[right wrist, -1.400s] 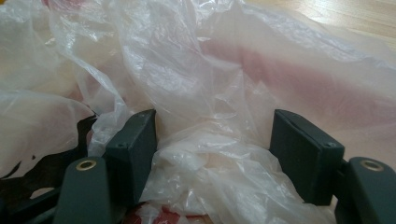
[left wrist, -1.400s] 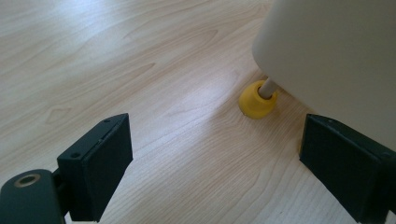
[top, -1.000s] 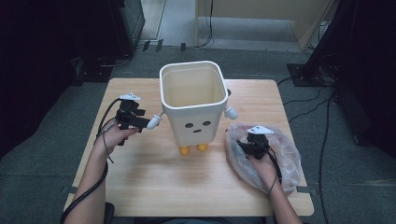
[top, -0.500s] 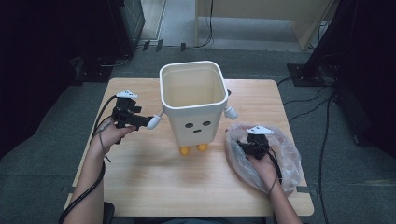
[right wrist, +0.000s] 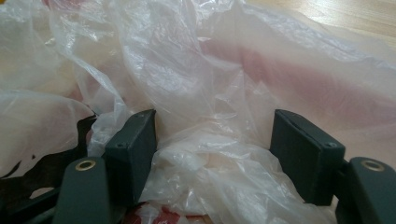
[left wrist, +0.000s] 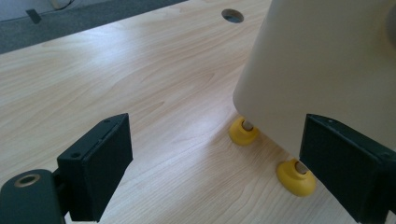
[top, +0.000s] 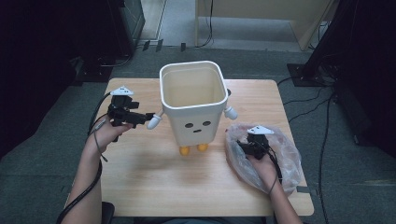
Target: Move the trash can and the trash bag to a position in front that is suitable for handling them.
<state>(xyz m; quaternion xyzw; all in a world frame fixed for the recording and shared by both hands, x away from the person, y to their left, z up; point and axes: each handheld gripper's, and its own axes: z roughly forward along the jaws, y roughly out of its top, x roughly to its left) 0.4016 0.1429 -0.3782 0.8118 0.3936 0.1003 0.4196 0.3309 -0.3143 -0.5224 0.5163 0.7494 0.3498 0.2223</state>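
Plastic bag (top: 280,154) bunches between the right hand-held gripper's (right wrist: 212,154) parted jaws; bin (top: 192,105) empty; left hand-held gripper (left wrist: 215,163) agape.

A pale wooden desk (top: 140,182) stood on grey carpet (top: 42,154). Black cables (top: 322,140) trailed across the floor at the right, and a round cable hole (left wrist: 232,15) pierced the desk's far part.

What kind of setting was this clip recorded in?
Probably a lab or office workroom: a light wooden table with a cable hole, grey carpet, and loose cables running past dark equipment stands.
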